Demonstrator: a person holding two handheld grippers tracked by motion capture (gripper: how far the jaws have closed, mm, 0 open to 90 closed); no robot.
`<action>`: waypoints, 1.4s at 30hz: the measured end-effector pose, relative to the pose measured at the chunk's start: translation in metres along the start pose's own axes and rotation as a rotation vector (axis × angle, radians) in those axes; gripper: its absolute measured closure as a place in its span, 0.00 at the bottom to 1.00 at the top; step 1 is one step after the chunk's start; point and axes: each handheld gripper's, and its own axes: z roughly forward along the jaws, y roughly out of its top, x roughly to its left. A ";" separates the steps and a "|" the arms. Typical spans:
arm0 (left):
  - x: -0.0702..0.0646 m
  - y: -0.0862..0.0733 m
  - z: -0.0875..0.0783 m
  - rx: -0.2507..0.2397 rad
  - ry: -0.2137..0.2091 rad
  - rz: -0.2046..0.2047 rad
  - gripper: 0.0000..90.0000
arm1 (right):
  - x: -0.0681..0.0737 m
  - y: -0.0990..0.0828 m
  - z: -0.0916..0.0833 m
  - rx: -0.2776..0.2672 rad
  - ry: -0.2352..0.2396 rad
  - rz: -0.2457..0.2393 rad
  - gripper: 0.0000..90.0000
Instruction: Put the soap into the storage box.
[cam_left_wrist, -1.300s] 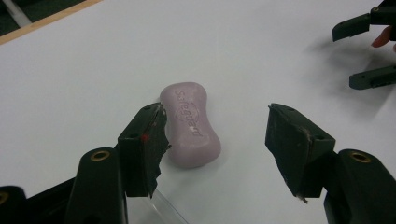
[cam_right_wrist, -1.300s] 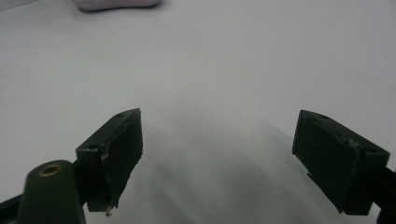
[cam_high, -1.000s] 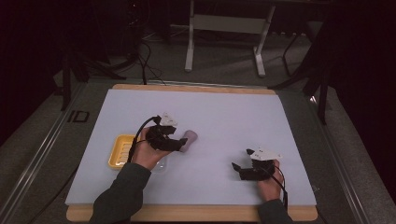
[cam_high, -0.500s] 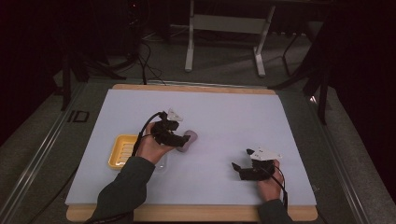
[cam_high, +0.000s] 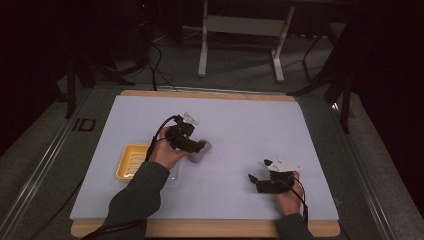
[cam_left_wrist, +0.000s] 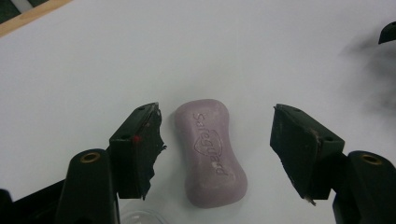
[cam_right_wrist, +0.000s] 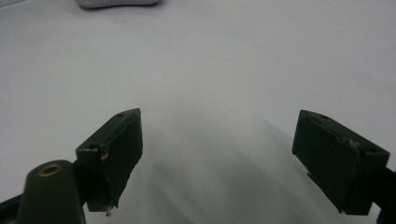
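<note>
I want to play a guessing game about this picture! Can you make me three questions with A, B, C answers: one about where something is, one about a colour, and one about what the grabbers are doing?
1. Where is the soap bar?
A. in the yellow tray
B. on the white table, between the left gripper jaws
C. on the floor

2. What colour is the soap?
A. green
B. pale purple
C. orange

3. How is the right gripper?
A. open, holding nothing
B. shut on the soap
C. shut on the tray

Answers:
1 B: the soap lies flat on the table with a jaw on each side.
2 B: it looks pale purple.
3 A: its jaws stand wide apart over bare table.
</note>
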 end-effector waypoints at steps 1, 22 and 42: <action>0.000 0.001 0.001 0.001 0.000 0.001 0.37 | 0.000 0.000 0.000 -0.001 0.000 -0.001 0.18; 0.001 0.006 0.021 0.055 -0.020 -0.003 0.36 | 0.000 0.000 -0.001 -0.005 -0.002 -0.006 0.18; 0.005 0.007 0.039 0.140 -0.015 -0.007 0.32 | 0.001 0.000 -0.001 -0.002 -0.004 -0.008 0.18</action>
